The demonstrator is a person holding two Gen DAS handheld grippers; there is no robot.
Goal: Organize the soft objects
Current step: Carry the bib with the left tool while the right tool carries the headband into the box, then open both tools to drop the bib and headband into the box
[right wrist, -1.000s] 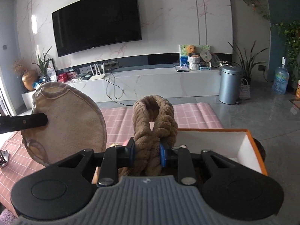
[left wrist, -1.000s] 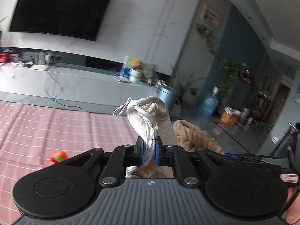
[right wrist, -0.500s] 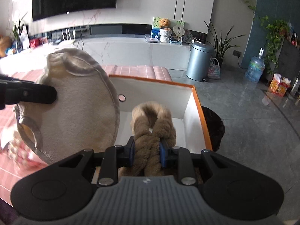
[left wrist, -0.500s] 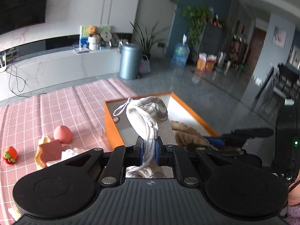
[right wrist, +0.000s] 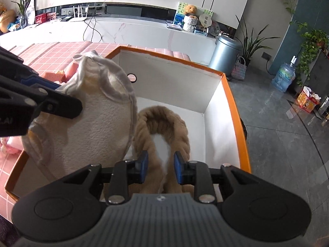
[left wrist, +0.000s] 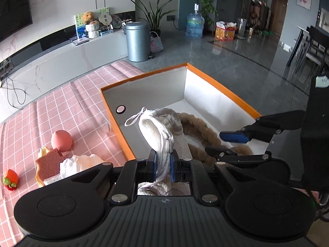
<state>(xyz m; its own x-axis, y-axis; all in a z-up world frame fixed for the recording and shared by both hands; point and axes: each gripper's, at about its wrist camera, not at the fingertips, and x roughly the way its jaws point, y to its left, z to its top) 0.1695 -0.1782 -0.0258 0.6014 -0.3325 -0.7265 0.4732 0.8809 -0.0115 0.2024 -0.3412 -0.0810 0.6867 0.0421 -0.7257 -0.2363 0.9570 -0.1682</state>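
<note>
Over the orange box, the right hand-held gripper now has its blue pads spread apart; half a second ago they pinched the brown plush loop. That loop (thick, twisted, rope-like fleece) now lies on the white box floor, its two strands running between the parted pads; contact with them unclear. Both cameras also tilt further down than before, so the box interior fills more of each view.

Left hand-held gripper stays clamped on the cream pad, a flat oval of nubby terry cloth with a stitched rim and a small white cord loop at the top. It hangs upright over the box's left half, just beside the brown loop.

Box: rigid card, orange outside, white inside, round hole in the far wall. It sits on the desk, covered by a pink checked cloth. On the cloth left of the box: pink ball, pink sponge slice, crumpled white tissue, knitted strawberry.
</note>
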